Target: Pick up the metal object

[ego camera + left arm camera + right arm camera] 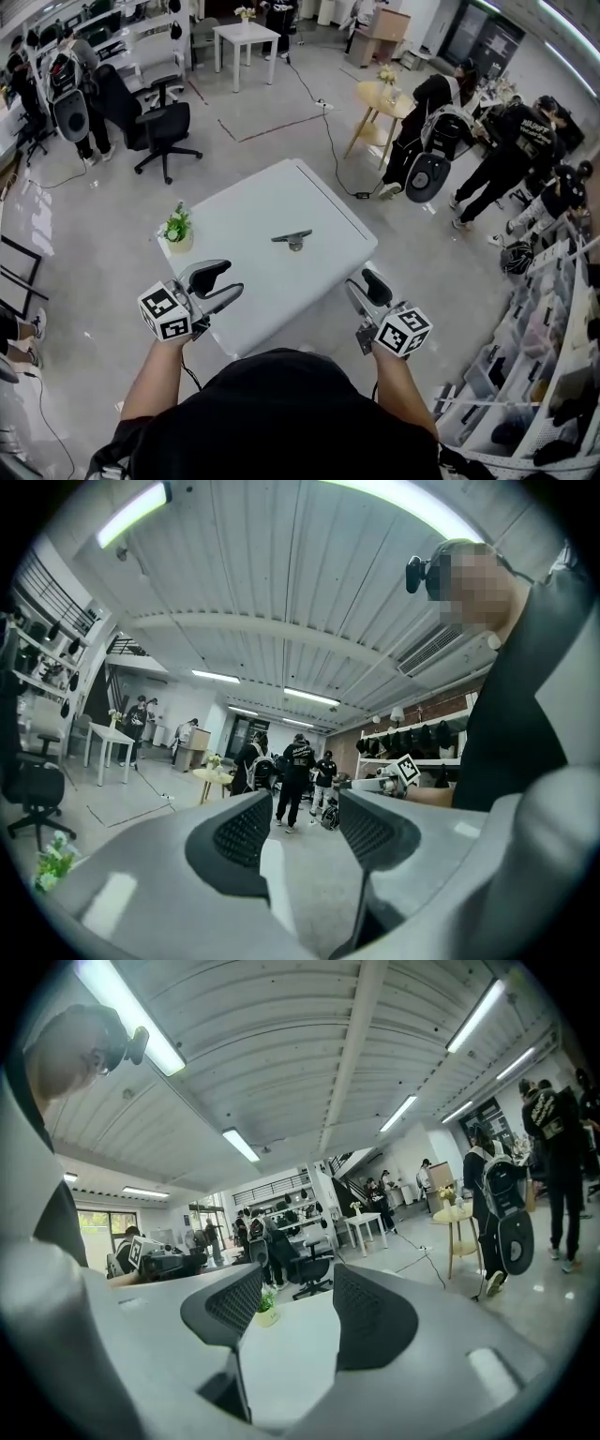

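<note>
The metal object (293, 239), a small dark grey piece with a flat bar on a round base, lies near the middle of the white table (253, 211). My left gripper (232, 278) hovers open over the table's near left edge, apart from the object. Over the near right edge my right gripper (359, 281) is open too. Neither holds anything. In the left gripper view the open gripper (295, 832) faces across the room; the object does not show there. The right gripper view shows the open gripper (298, 1312) above the tabletop (291, 1358), object hidden.
A small potted plant (177, 228) stands at the table's left edge, also seen as the plant (266, 1305). Beyond are a black office chair (164, 131), a round yellow table (384, 98), several standing people (506, 159), and shelving (553, 356) at right.
</note>
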Demonstrator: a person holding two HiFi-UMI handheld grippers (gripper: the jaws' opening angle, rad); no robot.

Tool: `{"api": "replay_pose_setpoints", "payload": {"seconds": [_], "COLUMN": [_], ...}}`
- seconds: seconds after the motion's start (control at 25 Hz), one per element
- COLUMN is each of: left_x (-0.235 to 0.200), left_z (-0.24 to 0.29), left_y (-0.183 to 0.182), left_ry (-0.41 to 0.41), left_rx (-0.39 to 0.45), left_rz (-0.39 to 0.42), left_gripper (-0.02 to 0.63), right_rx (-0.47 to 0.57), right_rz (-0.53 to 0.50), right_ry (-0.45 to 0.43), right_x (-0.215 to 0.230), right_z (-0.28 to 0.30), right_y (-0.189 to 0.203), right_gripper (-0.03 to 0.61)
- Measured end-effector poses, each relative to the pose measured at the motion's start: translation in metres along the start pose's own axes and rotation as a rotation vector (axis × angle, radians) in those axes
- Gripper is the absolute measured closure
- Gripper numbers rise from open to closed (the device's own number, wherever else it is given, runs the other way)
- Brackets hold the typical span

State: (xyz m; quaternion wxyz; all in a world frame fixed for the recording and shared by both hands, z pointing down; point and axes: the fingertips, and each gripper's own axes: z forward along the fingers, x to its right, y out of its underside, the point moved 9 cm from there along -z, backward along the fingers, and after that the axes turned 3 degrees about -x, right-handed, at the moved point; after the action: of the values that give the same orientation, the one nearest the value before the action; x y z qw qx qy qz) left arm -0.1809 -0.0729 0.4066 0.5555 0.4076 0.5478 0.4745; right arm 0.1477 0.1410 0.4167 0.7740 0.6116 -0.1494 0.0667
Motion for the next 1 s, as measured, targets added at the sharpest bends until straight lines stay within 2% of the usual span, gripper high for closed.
{"api": "replay_pose_setpoints", "payload": {"seconds": [0.24, 0.52, 1.0], "left_x": [-0.007, -0.019, -0.050], "left_z": [-0.011, -0.011, 0.026], "left_y": [0.001, 0.001, 0.002], "left_ry": [-0.046, -0.097, -0.138], "left_rx": [-0.012, -0.020, -0.046], "left_rz": [-0.016, -0.024, -0.041], "left_gripper": [0.385, 0.385, 0.385], "right_rx": [-0.017, -0.033, -0.082], "right_rz": [-0.034, -0.039, -0.059], "right_ry": [-0.002, -0.018, -0.032], "right_x": [-0.001, 0.019, 0.071], "right_z": [0.018, 0.040, 0.082], "right_y": [-0.006, -0.009, -0.015], "right_gripper": [0.327, 0.321, 0.337]}}
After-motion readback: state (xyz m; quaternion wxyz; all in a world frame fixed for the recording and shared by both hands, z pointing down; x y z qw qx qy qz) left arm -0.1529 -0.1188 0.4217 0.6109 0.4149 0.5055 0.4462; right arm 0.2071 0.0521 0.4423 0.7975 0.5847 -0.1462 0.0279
